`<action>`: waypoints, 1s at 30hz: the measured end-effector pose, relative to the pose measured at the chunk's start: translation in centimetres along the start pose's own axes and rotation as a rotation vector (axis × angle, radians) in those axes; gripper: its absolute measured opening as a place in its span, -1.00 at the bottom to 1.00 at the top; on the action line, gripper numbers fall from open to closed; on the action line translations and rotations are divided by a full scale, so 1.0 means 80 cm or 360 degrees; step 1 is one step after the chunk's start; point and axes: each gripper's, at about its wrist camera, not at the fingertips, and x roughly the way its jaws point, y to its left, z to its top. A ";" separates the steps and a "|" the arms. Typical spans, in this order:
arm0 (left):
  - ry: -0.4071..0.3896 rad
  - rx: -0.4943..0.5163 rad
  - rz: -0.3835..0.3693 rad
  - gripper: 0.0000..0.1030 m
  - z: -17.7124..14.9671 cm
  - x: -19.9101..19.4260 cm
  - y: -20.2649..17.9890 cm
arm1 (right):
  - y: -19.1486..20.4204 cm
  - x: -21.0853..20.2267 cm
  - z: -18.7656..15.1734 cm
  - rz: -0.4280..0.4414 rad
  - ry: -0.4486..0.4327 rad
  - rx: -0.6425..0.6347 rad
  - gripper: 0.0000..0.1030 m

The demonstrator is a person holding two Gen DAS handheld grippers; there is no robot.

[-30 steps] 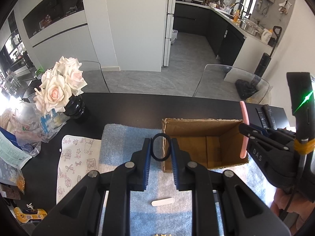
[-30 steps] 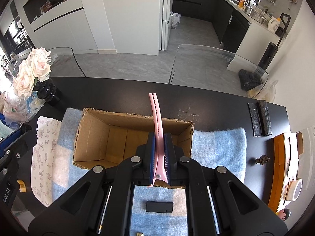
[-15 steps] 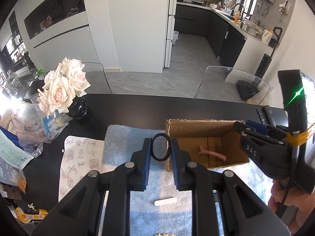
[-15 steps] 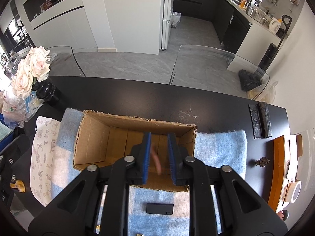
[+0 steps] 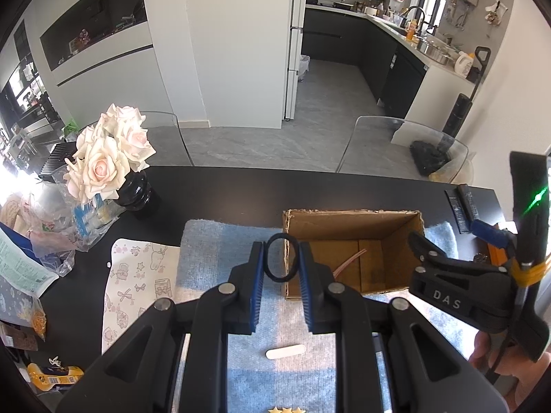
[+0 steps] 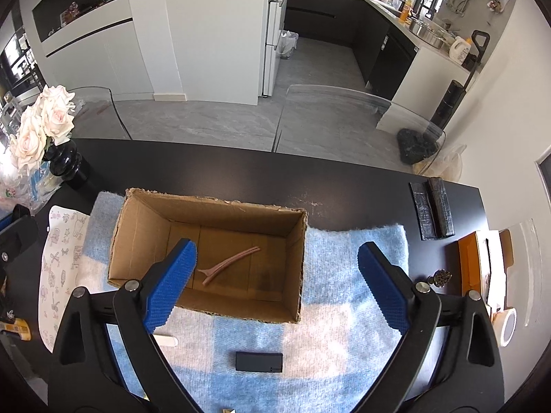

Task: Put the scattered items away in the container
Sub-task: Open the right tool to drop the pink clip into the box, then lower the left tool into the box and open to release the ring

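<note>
The left tongs (image 5: 281, 265) clamp a black hair tie (image 5: 280, 258) beside the cardboard box (image 6: 120, 241); released early, it could miss. The right tongs (image 6: 277, 275) are opening, empty, above the pink clip (image 6: 230, 264) lying inside.

Both fisheye cameras are sitting just behind their own fingers and looking steeply down and forward over the black table (image 5: 220, 186), toward the kitchen beyond. The left wrist view is looking from the left end of the cardboard box (image 5: 396, 251), catching the right gripper (image 5: 447, 247) at its right edge, while the right wrist view is hanging close above the same cardboard box (image 6: 137, 234), looking straight into it. Both are sharing the box, the blue checked cloth (image 6: 344, 309), the roses (image 5: 106, 158) and the clear chairs.
</note>
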 end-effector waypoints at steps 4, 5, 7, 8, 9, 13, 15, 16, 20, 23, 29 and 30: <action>0.0007 0.0016 -0.0015 -0.62 0.001 0.002 -0.009 | -0.020 -0.006 -0.022 -0.0010 0.0019 0.0035 0.92; 0.0009 0.0020 -0.0019 -0.62 0.001 0.002 -0.012 | -0.026 -0.008 -0.028 -0.0007 0.0022 0.0051 0.92; 0.0011 0.0030 -0.0028 -0.62 0.002 0.004 -0.019 | -0.040 -0.010 -0.043 -0.0007 0.0039 0.0084 0.92; 0.0013 0.0035 -0.0031 -0.62 0.002 0.005 -0.022 | -0.047 -0.012 -0.051 -0.0009 0.0044 0.0103 0.92; 0.0014 0.0041 -0.0037 -0.63 0.002 0.006 -0.025 | -0.053 -0.013 -0.058 -0.0009 0.0047 0.0118 0.92; 0.0025 0.0060 -0.0048 -0.62 0.004 0.014 -0.039 | -0.077 -0.022 -0.093 -0.0030 0.0070 0.0166 0.92; 0.0034 0.0068 -0.0057 -0.62 0.004 0.019 -0.046 | -0.086 -0.023 -0.108 -0.0037 0.0094 0.0164 0.92; 0.0039 0.0075 -0.0060 -0.62 0.005 0.022 -0.050 | -0.090 -0.022 -0.115 -0.0041 0.0109 0.0165 0.92; 0.0062 0.0087 -0.0065 -0.63 0.007 0.033 -0.062 | -0.109 -0.022 -0.140 -0.0042 0.0151 0.0229 0.92; 0.0067 0.0092 -0.0064 -0.63 0.011 0.040 -0.069 | -0.115 -0.026 -0.159 -0.0049 0.0167 0.0222 0.92; 0.0095 0.0095 -0.0067 -0.63 0.015 0.055 -0.079 | -0.122 -0.039 -0.181 -0.0066 0.0169 0.0229 0.92; 0.0100 0.0101 -0.0071 -0.63 0.016 0.057 -0.081 | -0.123 -0.041 -0.184 -0.0066 0.0169 0.0229 0.92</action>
